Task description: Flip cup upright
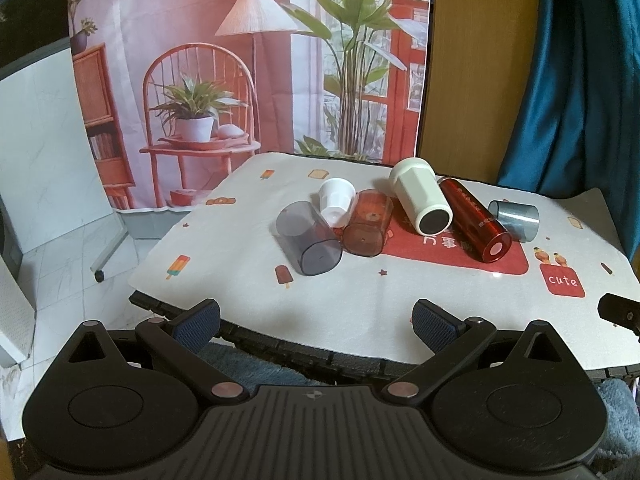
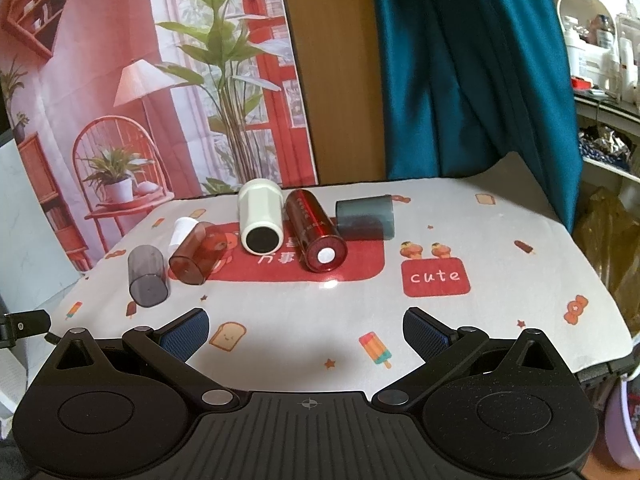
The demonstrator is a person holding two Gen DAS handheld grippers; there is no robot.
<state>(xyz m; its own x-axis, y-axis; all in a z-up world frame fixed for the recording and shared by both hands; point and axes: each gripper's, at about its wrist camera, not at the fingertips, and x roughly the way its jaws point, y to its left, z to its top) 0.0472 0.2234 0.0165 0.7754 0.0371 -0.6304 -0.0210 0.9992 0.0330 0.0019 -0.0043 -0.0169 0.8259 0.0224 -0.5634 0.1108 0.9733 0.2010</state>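
Several cups lie on their sides in a row on the patterned tablecloth (image 1: pixel 340 300). From left: a smoky grey cup (image 1: pixel 308 238) (image 2: pixel 147 276), a small white cup (image 1: pixel 337 201) (image 2: pixel 181 234), a brown bear cup (image 1: pixel 368 223) (image 2: pixel 196 254), a cream cup (image 1: pixel 422 197) (image 2: pixel 261 216), a dark red cup (image 1: pixel 474 220) (image 2: pixel 316 236) and a grey-blue cup (image 1: pixel 515 219) (image 2: pixel 366 218). My left gripper (image 1: pixel 316 324) is open and empty at the table's near edge. My right gripper (image 2: pixel 306 334) is open and empty over the front of the cloth (image 2: pixel 500 248).
A printed room backdrop (image 1: pixel 240 60) hangs behind the table, with a teal curtain (image 2: pixel 460 60) to its right. The right gripper's tip (image 1: pixel 618 308) shows at the left view's right edge. Cluttered shelves (image 2: pixel 600 40) stand far right.
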